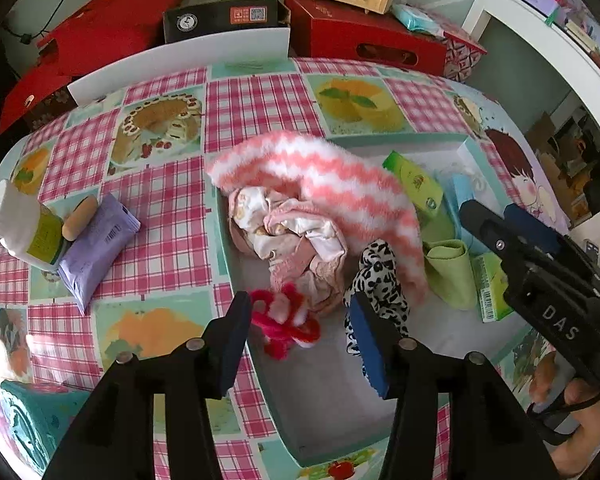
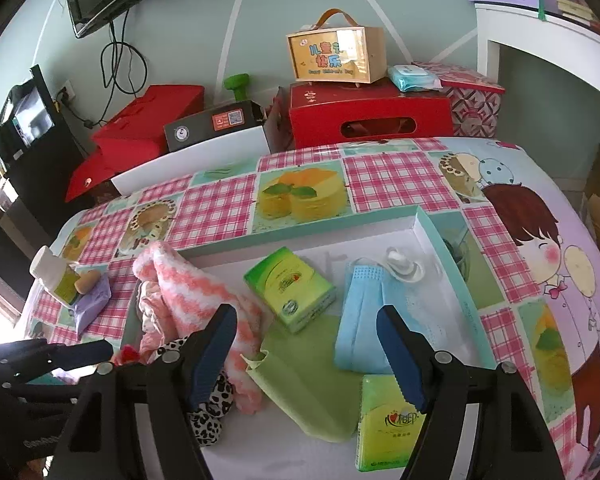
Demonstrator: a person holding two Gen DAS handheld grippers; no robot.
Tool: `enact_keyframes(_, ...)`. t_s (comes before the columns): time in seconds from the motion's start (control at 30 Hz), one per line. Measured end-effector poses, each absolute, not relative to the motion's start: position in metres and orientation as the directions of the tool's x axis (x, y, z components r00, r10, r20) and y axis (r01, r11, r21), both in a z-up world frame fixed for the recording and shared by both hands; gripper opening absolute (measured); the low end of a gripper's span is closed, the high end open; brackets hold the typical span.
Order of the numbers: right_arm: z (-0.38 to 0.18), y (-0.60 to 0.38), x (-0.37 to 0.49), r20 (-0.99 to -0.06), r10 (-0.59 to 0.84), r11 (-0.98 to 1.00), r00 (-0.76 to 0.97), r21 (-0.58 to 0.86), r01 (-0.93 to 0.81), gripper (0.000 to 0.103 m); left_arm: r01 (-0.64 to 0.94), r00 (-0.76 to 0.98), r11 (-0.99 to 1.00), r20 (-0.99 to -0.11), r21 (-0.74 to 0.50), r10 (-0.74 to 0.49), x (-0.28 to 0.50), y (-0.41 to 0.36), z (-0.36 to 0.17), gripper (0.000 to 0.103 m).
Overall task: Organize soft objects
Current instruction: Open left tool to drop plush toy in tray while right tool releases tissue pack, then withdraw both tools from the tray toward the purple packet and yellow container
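Note:
A shallow teal-rimmed white box (image 1: pixel 236 280) (image 2: pixel 428 224) lies on the table. In it are a pink-and-white zigzag fuzzy cloth (image 1: pixel 332 184) (image 2: pixel 204 292), a crumpled pink fabric (image 1: pixel 292 240), a red-pink fluffy scrunchie (image 1: pixel 288 320), a leopard-print scrunchie (image 1: pixel 380 280) (image 2: pixel 212 412), a green cloth (image 1: pixel 452 272) (image 2: pixel 308 380), a blue face mask (image 2: pixel 364 320) and two green tissue packs (image 2: pixel 292 288) (image 2: pixel 388 424). My left gripper (image 1: pixel 300 336) is open just above the red scrunchie. My right gripper (image 2: pixel 308 344) (image 1: pixel 512 232) is open above the green cloth.
On the tablecloth to the left lie a white bottle (image 1: pixel 16 224) (image 2: pixel 56 276), a tan oval piece (image 1: pixel 80 216) and a purple packet (image 1: pixel 96 248) (image 2: pixel 92 300). Red boxes (image 2: pixel 364 116), a black box (image 1: pixel 224 20) and a yellow gift box (image 2: pixel 336 56) stand behind the table.

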State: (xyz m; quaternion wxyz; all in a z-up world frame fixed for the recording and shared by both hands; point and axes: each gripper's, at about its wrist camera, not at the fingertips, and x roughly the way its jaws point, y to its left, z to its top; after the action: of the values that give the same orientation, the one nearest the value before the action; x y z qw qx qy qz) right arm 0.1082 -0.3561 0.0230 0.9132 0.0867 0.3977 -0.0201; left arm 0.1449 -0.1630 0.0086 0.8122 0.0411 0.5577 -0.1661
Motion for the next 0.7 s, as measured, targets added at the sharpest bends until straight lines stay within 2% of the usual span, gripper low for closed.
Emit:
enact_keyframes(0.43,0.022,-0.357,0.108,-0.735,0.018,0.984,0.678,0.133,0.117,0.078,0.281,0.349,0.947,-0.903,-0.155,-0.251,0.149,-0.152,0.017,0.053)
enact_keyframes(0.47,0.022,-0.357,0.108,-0.736,0.015,0.984,0.677,0.131,0.12,0.079,0.277,0.347,0.946,-0.901,-0.167,-0.26,0.149,-0.151,0.017,0.055)
enact_keyframes(0.53,0.022,-0.358,0.109,-0.739,0.005,0.984,0.674,0.125,0.13,0.086,0.265,0.346,0.946,-0.896,-0.189,-0.277,0.15,-0.148,0.017,0.065)
enact_keyframes(0.67,0.02,-0.363,0.109,-0.752,-0.037,0.979,0.658,0.106,0.176,0.1,0.229,0.366,0.954,-0.891,-0.194,-0.269,0.154,-0.141,0.017,0.069)
enact_keyframes(0.7,0.02,-0.364,0.109,-0.753,-0.045,0.977,0.657,0.103,0.184,0.103,0.221,0.37,0.955,-0.889,-0.197,-0.269,0.155,-0.139,0.017,0.08)
